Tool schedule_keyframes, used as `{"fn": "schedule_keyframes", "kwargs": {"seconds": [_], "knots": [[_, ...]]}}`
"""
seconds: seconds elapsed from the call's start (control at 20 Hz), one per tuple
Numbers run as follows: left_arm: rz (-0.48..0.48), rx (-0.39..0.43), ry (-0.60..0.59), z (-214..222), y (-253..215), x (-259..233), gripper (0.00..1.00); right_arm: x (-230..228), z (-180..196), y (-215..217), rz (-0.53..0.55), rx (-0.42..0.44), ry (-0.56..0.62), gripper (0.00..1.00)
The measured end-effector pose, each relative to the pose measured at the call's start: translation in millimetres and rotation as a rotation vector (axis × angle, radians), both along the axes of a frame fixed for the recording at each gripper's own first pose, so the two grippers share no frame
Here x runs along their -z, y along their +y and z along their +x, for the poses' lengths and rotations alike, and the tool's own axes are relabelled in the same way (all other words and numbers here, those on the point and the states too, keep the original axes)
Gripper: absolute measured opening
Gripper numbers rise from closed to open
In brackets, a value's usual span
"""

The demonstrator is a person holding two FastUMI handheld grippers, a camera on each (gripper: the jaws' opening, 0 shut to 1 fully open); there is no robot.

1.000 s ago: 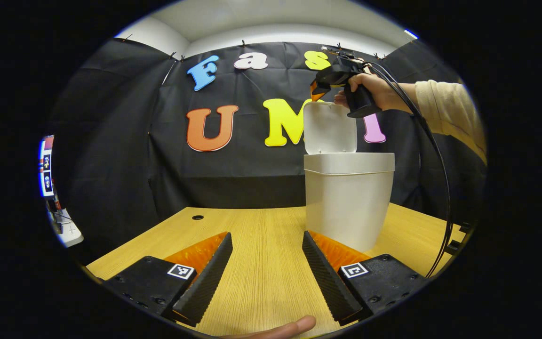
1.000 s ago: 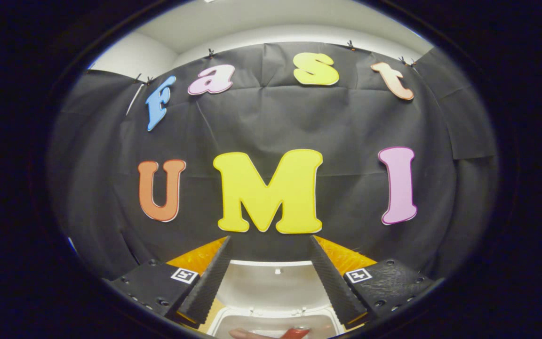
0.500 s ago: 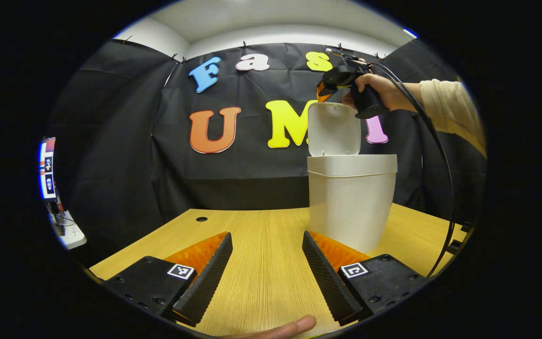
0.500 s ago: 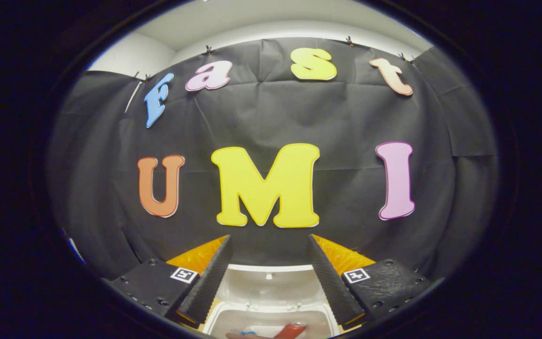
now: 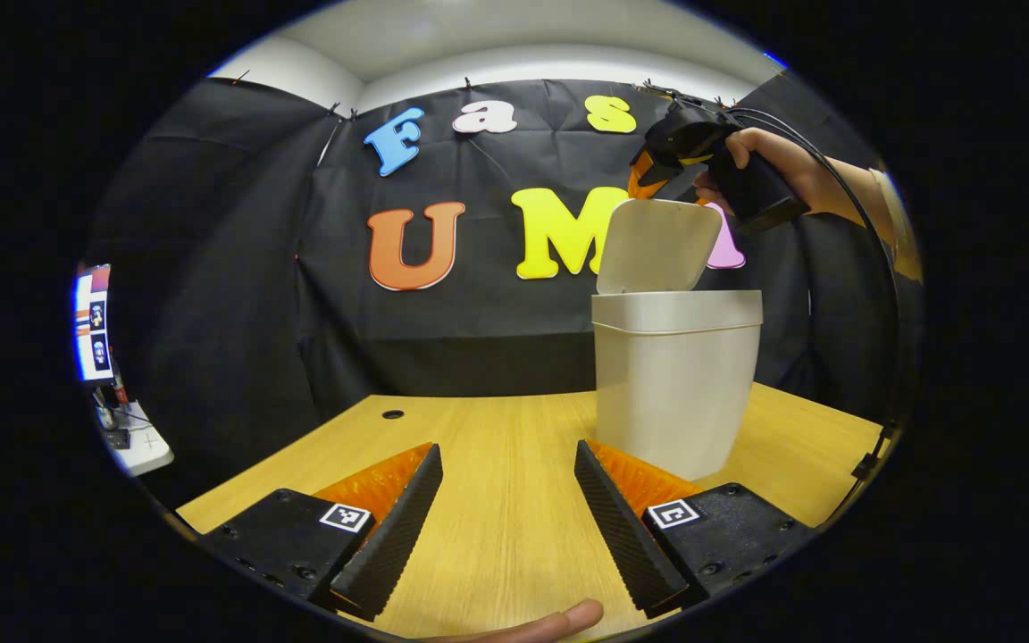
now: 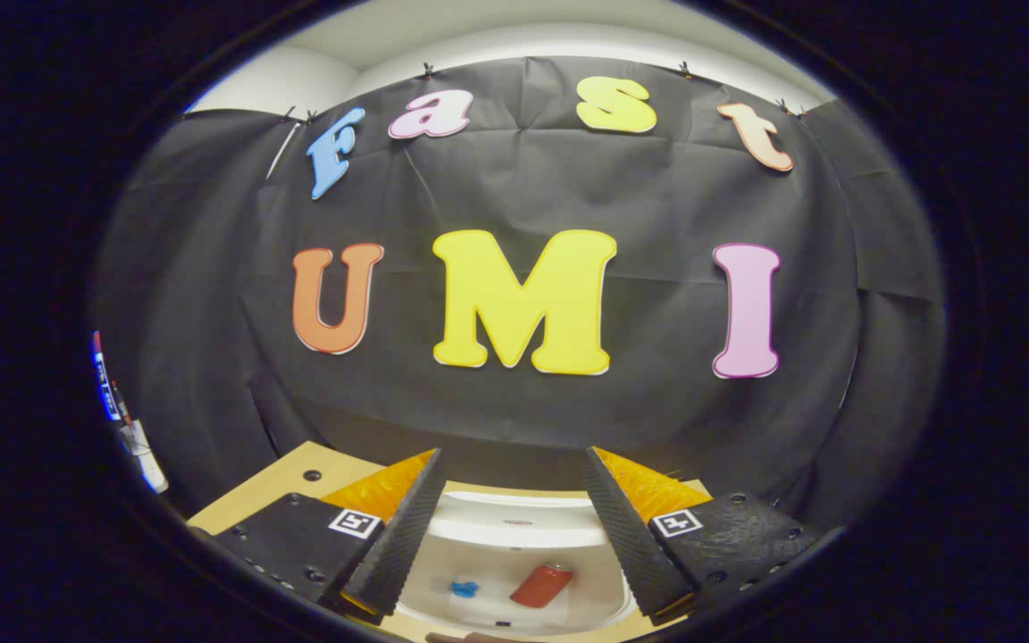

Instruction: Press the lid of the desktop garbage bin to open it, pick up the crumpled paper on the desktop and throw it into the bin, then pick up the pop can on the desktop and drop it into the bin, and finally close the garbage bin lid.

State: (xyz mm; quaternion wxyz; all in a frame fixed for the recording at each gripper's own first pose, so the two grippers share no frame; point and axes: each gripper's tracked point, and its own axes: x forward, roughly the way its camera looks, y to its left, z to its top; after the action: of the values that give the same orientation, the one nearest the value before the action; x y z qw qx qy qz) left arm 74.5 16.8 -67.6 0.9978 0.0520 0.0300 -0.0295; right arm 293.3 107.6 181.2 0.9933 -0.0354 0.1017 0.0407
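— White plastic, was it, that desktop garbage bin (image 5: 675,384)?

— Yes, a tall white plastic bin with a flat hinged lid (image 5: 660,246). In the left gripper view it stood on the light wooden surface (image 5: 497,500), toward its right side, with the lid tilted up over the opening, neither upright nor shut.

— And the claws?

— The left claw (image 5: 504,513) hung low over bare wood, fingers spread and holding nothing; a fingertip (image 5: 559,621) of the person showed at the bottom edge. The right claw (image 5: 657,170) was above and just behind the lid's top edge, gripped by a hand (image 5: 778,165) with a cream sleeve (image 5: 899,228) and a black cable (image 5: 872,268) trailing from it. Whether it touched the lid could not be told.

— Was that one clenched?

— No. In the right gripper view the right claw (image 6: 510,518) stood released, fingers apart and empty, looking down into the bin (image 6: 514,527).

— What lay inside?

— A red pop can (image 6: 541,585) on its side on the bin's floor, and near it, to the left, a small blue scrap (image 6: 463,588) too small to identify.
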Motion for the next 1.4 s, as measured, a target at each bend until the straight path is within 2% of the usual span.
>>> {"fn": "schedule_keyframes", "kwargs": {"seconds": [0.05, 0.1, 0.15, 0.2, 0.3, 0.35, 0.45, 0.5, 0.65, 0.8, 1.1, 1.4], "knots": [[-0.002, 0.016, 0.013, 0.3, -8.0, 4.3, 0.96, 5.0, -4.5, -2.0, -0.003, 0.008, -0.001, 0.94], [-0.004, 0.027, 0.020, -0.2, -13.8, 5.9, 0.92, 9.1, -7.5, -4.2, 0.004, 0.014, -0.006, 0.96], [-0.007, 0.030, 0.025, -0.6, -16.2, 7.7, 0.96, 12.1, -10.6, -4.9, 0.018, 0.019, -0.008, 0.95], [-0.005, 0.031, 0.026, -0.2, -16.9, 8.3, 0.96, 17.2, -13.1, -6.5, 0.036, 0.026, -0.007, 0.92], [0.003, 0.021, 0.024, 0.3, -14.7, 8.8, 0.97, 30.9, -14.6, -10.1, 0.079, 0.037, 0.023, 0.95], [0.013, 0.008, 0.021, 1.0, -11.8, 8.8, 0.97, 37.5, -13.9, -11.7, 0.084, 0.041, 0.044, 0.98], [0.033, -0.008, 0.008, 1.5, -11.1, 6.3, 0.97, 49.5, -11.5, -19.0, 0.075, 0.051, 0.074, 0.95], [0.034, -0.007, 0.001, 2.1, -13.8, 6.0, 0.96, 54.1, -10.7, -23.2, 0.071, 0.055, 0.085, 0.98], [0.008, 0.042, 0.010, 4.6, -31.6, 12.6, 0.96, 75.5, -16.0, -28.3, 0.114, 0.039, 0.165, 0.95], [-0.010, 0.056, 0.047, 5.9, -34.6, 22.7, 0.97, 81.4, -22.2, -32.5, 0.142, 0.036, 0.178, 0.95], [0.008, 0.039, 0.046, 8.7, -28.7, 24.4, 0.97, 88.0, -25.7, -34.3, 0.082, 0.029, 0.185, 0.94], [-0.014, 0.058, 0.072, 8.7, -32.4, 29.1, 0.97, 111.3, -36.2, -34.5, 0.025, 0.081, 0.255, 0.94]]}}
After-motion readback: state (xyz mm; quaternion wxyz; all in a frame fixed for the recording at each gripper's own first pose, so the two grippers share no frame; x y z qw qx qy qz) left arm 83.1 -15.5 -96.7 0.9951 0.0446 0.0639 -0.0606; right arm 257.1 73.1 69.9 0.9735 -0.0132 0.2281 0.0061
